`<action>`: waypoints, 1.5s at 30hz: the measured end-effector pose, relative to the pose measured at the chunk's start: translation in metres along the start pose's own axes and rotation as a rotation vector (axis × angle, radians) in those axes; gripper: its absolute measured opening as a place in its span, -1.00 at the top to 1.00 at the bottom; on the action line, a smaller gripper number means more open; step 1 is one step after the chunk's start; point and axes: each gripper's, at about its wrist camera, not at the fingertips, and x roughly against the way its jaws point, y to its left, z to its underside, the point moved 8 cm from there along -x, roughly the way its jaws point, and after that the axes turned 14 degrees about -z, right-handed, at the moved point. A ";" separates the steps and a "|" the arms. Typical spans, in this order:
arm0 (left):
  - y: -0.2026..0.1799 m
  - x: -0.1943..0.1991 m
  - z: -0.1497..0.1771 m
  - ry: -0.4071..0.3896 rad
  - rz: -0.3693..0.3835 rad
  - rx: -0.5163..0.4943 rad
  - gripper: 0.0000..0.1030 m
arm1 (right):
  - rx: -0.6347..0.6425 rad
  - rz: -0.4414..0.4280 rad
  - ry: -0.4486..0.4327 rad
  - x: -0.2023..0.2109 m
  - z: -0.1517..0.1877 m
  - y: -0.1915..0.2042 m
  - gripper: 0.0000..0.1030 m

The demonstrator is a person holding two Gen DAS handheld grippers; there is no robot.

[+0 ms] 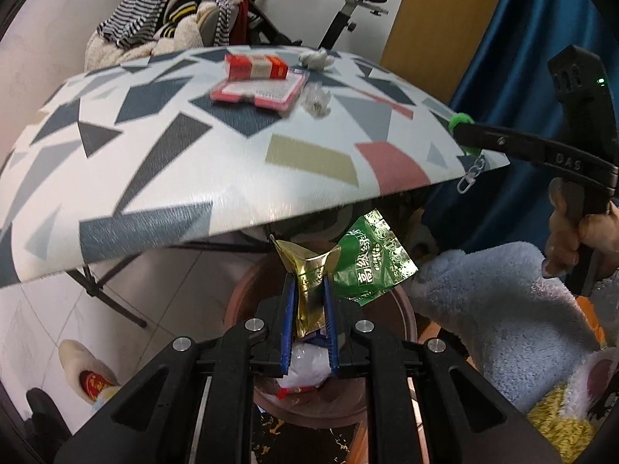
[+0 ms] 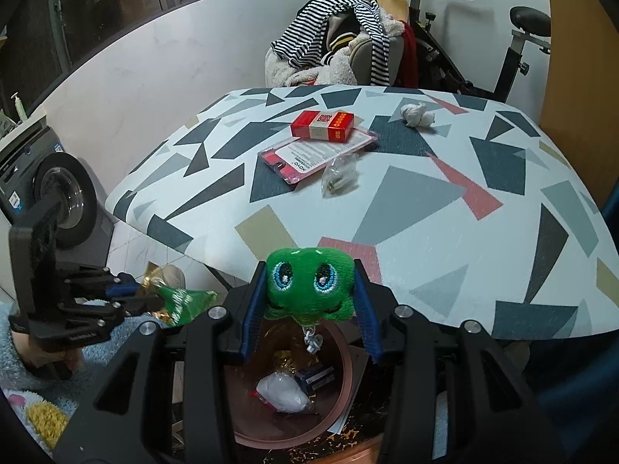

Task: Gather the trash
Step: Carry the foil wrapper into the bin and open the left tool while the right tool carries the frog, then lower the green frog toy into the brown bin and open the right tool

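The left gripper [image 1: 309, 301] is clamped on a crumpled gold-and-green foil snack wrapper [image 1: 348, 263], holding it above the round reddish-brown waste bin [image 1: 406, 317] beside the patterned table [image 1: 193, 162]. The right gripper [image 2: 305, 301] pinches a green plush frog keychain [image 2: 309, 286] over that same bin.

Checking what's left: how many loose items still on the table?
4: red box atop pink-edged card pack, clear plastic wrapper beside them, crumpled tissue farther right. Smaller scraps may be hidden.
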 end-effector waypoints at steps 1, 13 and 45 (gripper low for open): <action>0.000 -0.003 0.002 0.009 0.003 0.002 0.73 | 0.000 -0.001 0.001 -0.001 0.000 0.000 0.15; 0.005 0.009 -0.019 -0.057 0.001 0.083 -0.24 | 0.007 -0.018 0.046 -0.013 0.011 0.005 0.15; 0.061 0.064 -0.063 -0.227 -0.185 0.132 -0.50 | 0.047 -0.063 0.313 -0.094 0.082 0.036 -0.02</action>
